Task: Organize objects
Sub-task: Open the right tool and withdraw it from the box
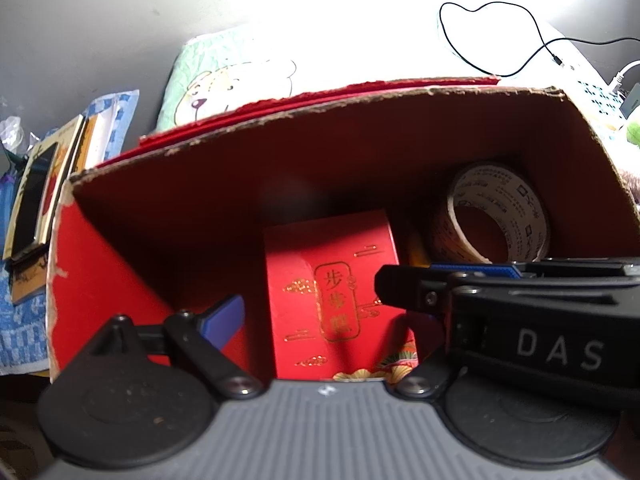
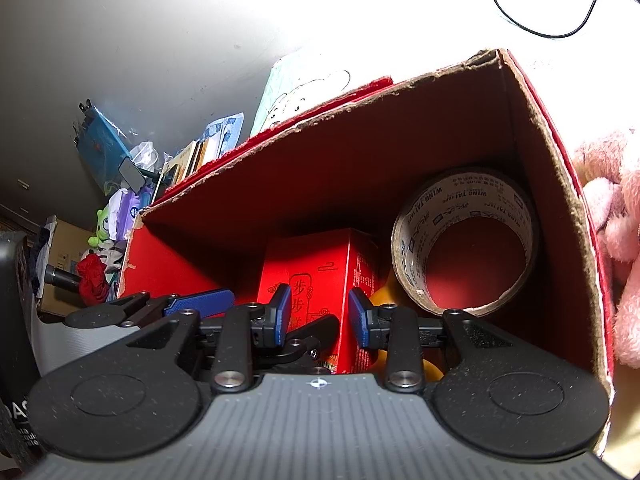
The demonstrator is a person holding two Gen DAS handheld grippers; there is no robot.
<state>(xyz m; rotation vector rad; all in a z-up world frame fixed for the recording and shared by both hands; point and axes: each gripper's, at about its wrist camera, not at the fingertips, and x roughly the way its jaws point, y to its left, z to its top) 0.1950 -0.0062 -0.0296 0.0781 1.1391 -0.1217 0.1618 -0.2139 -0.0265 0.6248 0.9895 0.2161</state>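
Right wrist view: right tool (image 2: pixel 319 316) is open, empty, over cardboard box (image 2: pixel 560 184) holding red carton (image 2: pixel 320 256) beside tape roll (image 2: pixel 464 240). Left tool (image 1: pixel 312 292) is open wide, empty.

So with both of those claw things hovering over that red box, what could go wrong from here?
Possible trouble:
1. The left gripper and right gripper crowd the same opening of the cardboard box, so they might bump each other.
2. The tape roll stands on edge, leaning in the corner; a nudge could roll or topple it.
3. The small red box is upright and could tip if clipped.
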